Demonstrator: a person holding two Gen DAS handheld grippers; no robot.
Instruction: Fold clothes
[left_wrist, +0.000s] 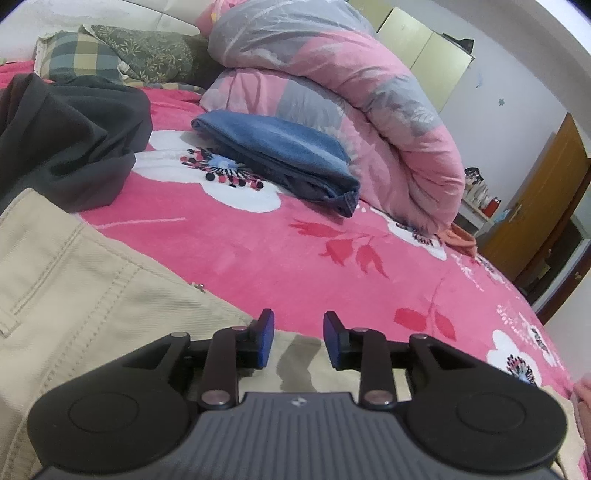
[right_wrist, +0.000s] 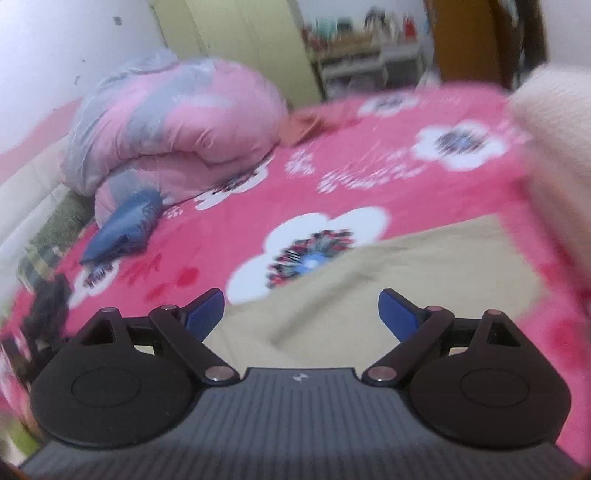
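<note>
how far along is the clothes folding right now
Done: the blue jeans lie folded beside the rolled quilt. In hand: the beige trousers are spread flat on the pink blanket, but neither the left gripper nor the right gripper grips them; both sets of jaws stand open. Left: those trousers and the crumpled dark garment.

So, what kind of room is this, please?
Most likely a home bedroom. A bed with a pink flowered bedspread fills the view, a rolled pink-and-grey quilt and pillows lie at its far side, and a pale wardrobe stands by the wall.
</note>
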